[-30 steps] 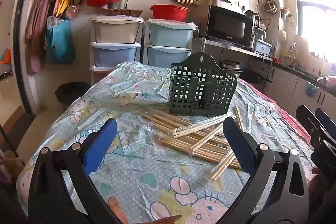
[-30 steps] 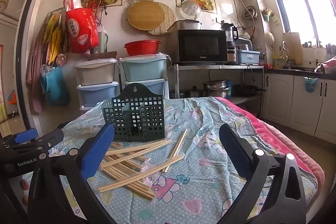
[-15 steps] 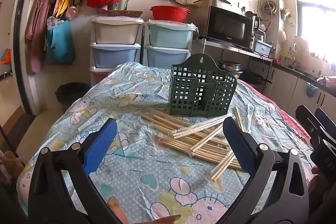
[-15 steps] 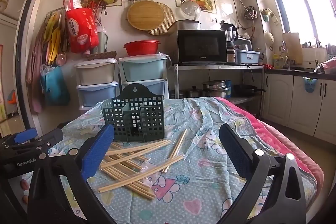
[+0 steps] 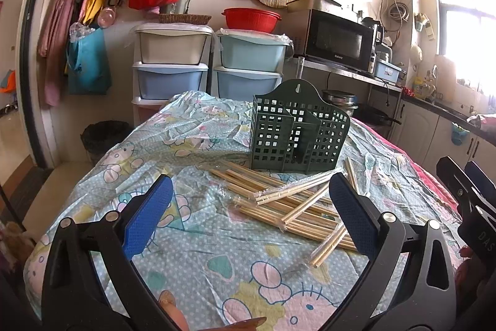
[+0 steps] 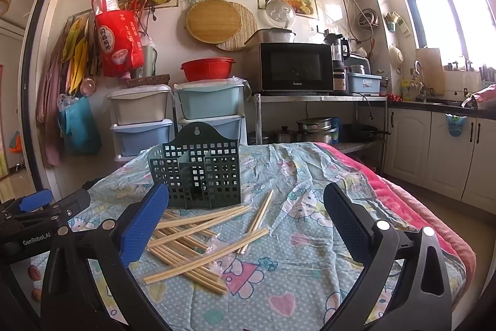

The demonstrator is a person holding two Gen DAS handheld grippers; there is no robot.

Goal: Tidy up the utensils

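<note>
Both spread wide, empty: left gripper (image 5: 251,207), right gripper (image 6: 246,211). Chopsticks (image 5: 288,200) scattered just ahead between fingers; green holder (image 5: 297,135) upright beyond.

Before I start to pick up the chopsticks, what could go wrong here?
1. The chopsticks lie crossed in a loose heap, some in clear wrappers; closing on one may drag or scatter its neighbours.
2. The green holder looks light and stands free on a wrinkled tablecloth; a push while inserting could tip it.
3. The left gripper and right gripper, both with jaws open, face the same heap and might collide.
</note>
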